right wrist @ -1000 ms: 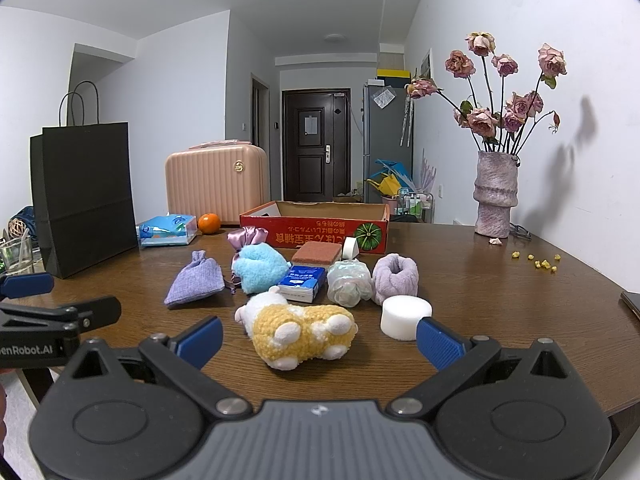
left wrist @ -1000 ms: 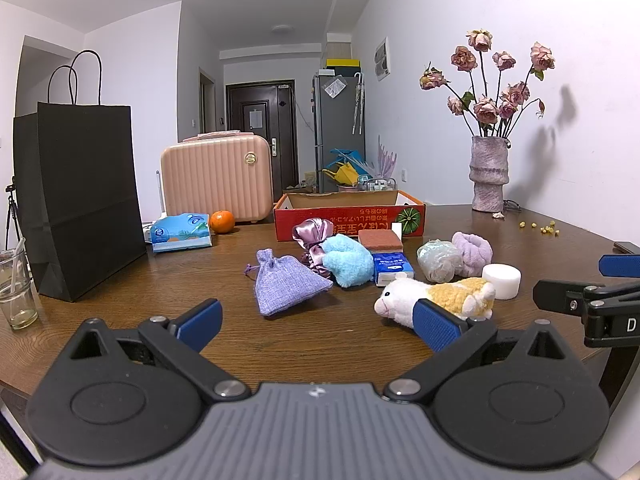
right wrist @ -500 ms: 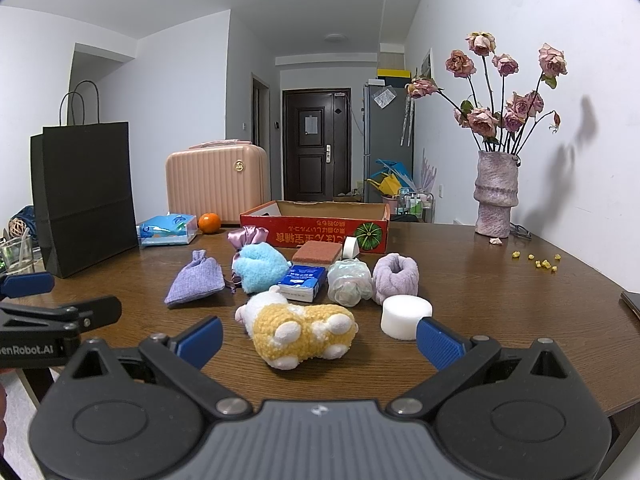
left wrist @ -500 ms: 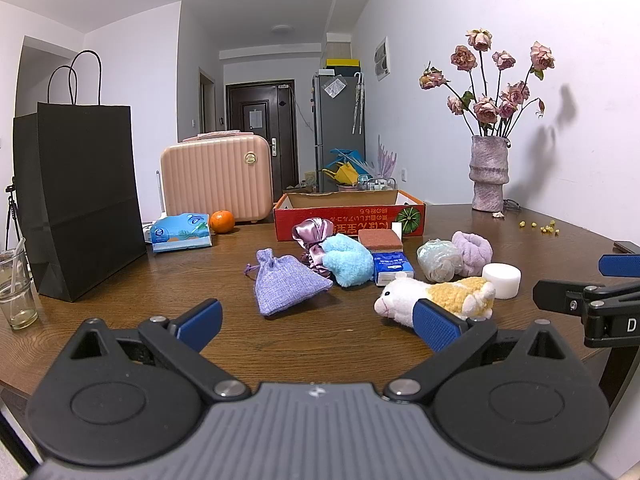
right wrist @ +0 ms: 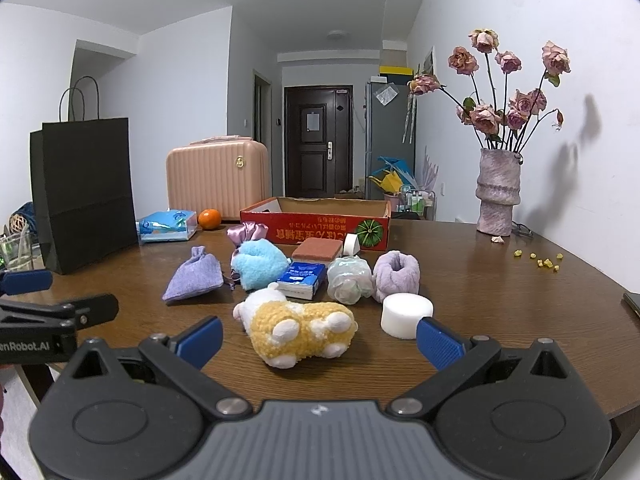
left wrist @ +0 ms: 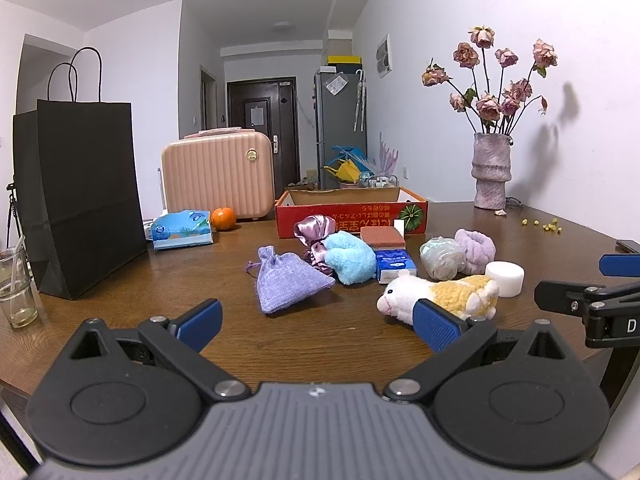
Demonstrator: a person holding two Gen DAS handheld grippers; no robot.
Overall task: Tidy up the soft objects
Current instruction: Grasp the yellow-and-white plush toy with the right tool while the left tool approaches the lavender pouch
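Observation:
Soft items lie grouped mid-table in front of a red cardboard box (left wrist: 348,210) (right wrist: 316,222): a yellow-and-white plush animal (left wrist: 440,294) (right wrist: 298,326), a lilac drawstring pouch (left wrist: 286,284) (right wrist: 194,278), a light blue fluffy item (left wrist: 350,256) (right wrist: 258,262), a satin scrunchie (left wrist: 314,230), a mesh bath ball (right wrist: 350,280) and a lavender towel roll (right wrist: 396,276). My left gripper (left wrist: 318,322) is open, near the table's front edge, short of the pouch and the plush. My right gripper (right wrist: 318,338) is open too, with the plush just beyond its fingers. Neither holds anything.
A black paper bag (left wrist: 80,196) and a glass (left wrist: 16,292) stand at the left. A pink case (left wrist: 218,176), tissue pack (left wrist: 182,230) and orange (left wrist: 223,218) sit behind. A vase of dried roses (right wrist: 498,192), a white puck (right wrist: 406,314), a tissue packet (right wrist: 300,278) and a brown sponge (right wrist: 318,250) are there too.

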